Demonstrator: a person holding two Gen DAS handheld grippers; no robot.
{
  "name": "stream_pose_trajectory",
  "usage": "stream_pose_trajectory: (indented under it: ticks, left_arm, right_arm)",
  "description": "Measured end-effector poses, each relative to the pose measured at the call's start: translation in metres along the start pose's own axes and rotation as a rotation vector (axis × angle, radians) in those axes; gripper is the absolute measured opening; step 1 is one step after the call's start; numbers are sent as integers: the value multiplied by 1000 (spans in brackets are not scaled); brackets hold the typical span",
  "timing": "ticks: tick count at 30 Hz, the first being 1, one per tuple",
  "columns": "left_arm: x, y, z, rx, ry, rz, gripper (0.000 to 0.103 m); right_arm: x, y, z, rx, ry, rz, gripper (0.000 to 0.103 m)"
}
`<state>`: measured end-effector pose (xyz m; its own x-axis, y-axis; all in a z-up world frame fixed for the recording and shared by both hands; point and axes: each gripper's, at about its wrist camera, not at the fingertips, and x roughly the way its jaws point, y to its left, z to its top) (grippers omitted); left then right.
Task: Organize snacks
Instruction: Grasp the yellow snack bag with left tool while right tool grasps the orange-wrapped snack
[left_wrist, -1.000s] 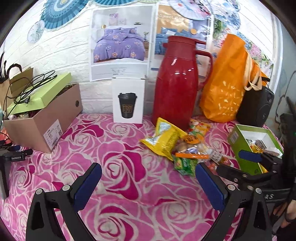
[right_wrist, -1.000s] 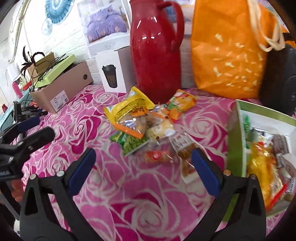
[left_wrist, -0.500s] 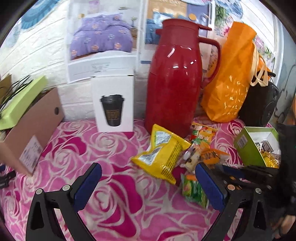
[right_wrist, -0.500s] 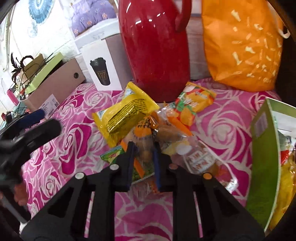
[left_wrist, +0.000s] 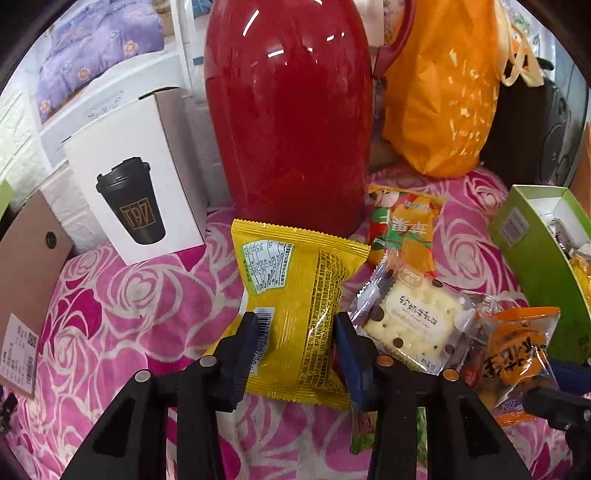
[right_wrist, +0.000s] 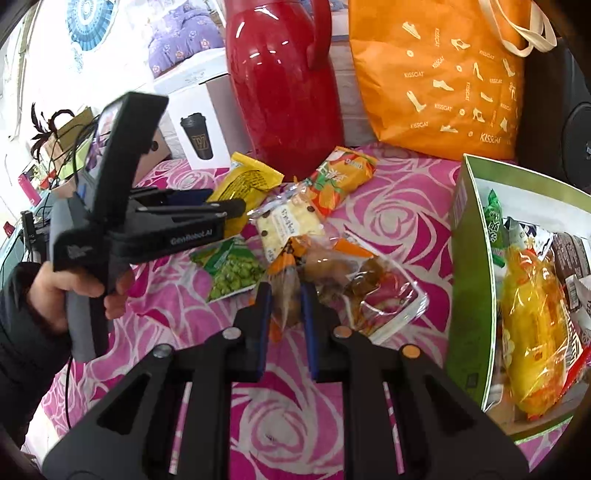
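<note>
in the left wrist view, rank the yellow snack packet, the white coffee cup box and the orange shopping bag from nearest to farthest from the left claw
1. Yellow snack packet: between the closing jaws of the left claw.
2. White coffee cup box: upper left, standing by the wall.
3. Orange shopping bag: upper right, behind the red jug.

- Bright, even indoor light; colours saturated, shadows soft.
- White glare streaks on glossy red plastic thermos jug (left_wrist: 291, 110), also (right_wrist: 284, 85).
- Fisheye bends edges, black vignette at corners.
- Slight motion blur on black handheld gripper w/ blue pads (right_wrist: 207, 210).
</note>
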<state>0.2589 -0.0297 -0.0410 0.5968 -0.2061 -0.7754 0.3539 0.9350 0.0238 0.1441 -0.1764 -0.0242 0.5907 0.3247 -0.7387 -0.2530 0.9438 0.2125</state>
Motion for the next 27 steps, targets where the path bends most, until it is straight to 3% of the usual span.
stream_pose_trajectory:
  ticks: [5, 14, 20, 21, 22, 23, 24, 27]
  left_arm:
    - [-21, 2, -14, -12, 12, -12, 32]
    - [-89, -8, -73, -89, 15, -70, 31]
    - [-122, -24, -116, -169, -9, -132, 33]
    - [-121, -27, -119, -177, -10, -124, 36]
    - [-119, -29, -119, -180, -6, -121, 48]
    - [-117, -30, -118, -181, -2, -116, 59]
    - [-113, -32, -116, -180, -2, -99, 61]
    - [-104, -38, -111, -163, 14, -70, 63]
  right_arm:
    - [-11, 9, -9, -14, 5, 20, 17]
    - [-44, 19, -55, -45, 61, 60, 16]
    - [-57, 3, -91, -10, 98, 15, 15]
    - [-58, -1, -93, 6, 91, 1, 18]
    - [-57, -3, -94, 19, 92, -2, 24]
    - [-56, -5, -94, 32, 101, -8, 40]
    - [-54, -6, -93, 45, 102, -9, 56]
    - [-49, -6, -94, 69, 109, -2, 61]
